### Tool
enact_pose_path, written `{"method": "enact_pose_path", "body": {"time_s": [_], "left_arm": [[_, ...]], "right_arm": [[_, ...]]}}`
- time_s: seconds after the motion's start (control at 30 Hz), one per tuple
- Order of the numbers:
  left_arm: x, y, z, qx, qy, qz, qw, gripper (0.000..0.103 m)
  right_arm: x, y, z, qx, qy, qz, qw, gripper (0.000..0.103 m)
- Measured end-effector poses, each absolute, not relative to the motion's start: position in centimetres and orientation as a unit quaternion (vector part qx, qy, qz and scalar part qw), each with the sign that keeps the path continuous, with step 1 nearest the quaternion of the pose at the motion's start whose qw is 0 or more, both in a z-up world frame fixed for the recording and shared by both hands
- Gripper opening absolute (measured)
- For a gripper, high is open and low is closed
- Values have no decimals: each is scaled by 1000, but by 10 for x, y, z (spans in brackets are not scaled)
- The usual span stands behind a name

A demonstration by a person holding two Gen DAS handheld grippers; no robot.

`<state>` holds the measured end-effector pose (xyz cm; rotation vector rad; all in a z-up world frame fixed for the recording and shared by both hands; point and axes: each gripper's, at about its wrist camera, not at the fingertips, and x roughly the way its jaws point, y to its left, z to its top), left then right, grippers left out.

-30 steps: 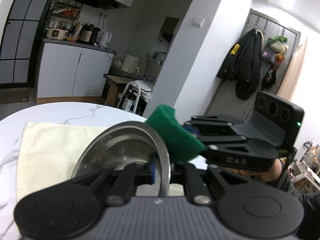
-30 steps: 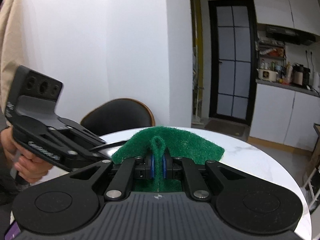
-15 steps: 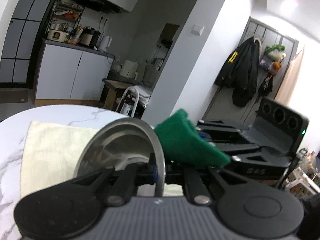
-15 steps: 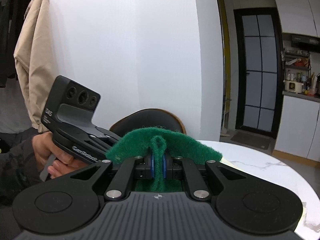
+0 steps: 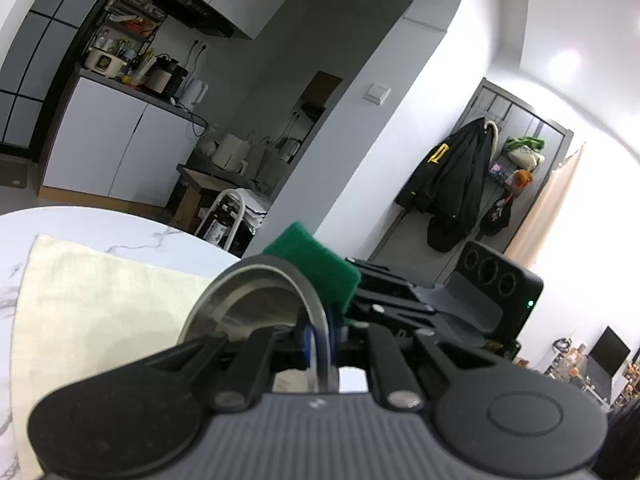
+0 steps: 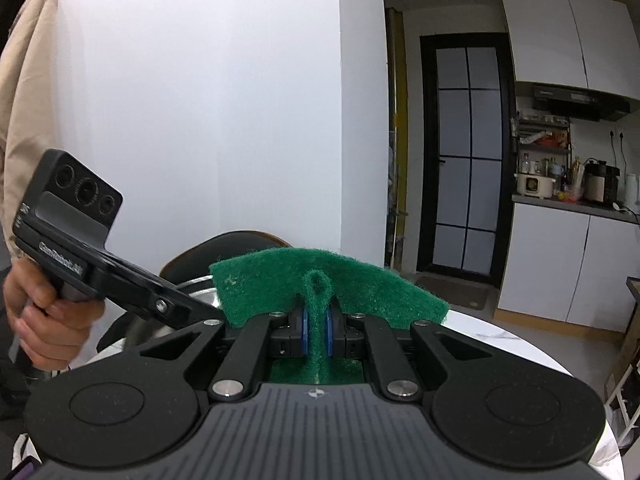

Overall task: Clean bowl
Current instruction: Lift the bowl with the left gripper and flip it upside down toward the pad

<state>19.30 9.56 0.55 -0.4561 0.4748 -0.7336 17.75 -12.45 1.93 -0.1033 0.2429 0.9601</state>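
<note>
Both jaws are clamped, our left gripper [image 5: 318, 338] on the rim of the bowl [image 5: 256, 300] held tilted above the worktop [image 5: 80, 220], our right gripper [image 6: 316, 330] on the pad [image 6: 280, 284] against it, so hard scrubbing may twist the thin rim free.

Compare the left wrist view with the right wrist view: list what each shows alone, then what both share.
Only the left wrist view: the cream cloth on the marble table, the inside of the steel bowl with the left tool shut on its rim, and coats on a door.

Only the right wrist view: the right tool shut on a fold of the green scouring pad, the hand holding the left tool, and a dark chair back.

Both: pad, bowl, kitchen counter.
</note>
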Motion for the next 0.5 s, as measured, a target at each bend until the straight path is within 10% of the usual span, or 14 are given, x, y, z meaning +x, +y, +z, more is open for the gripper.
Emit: {"method": "enact_pose_path", "body": {"time_s": [0.5], "left_arm": [[188, 96, 5, -239, 220, -355, 876, 8]], "right_arm": [[159, -122, 27, -63, 76, 492, 865, 10]]}}
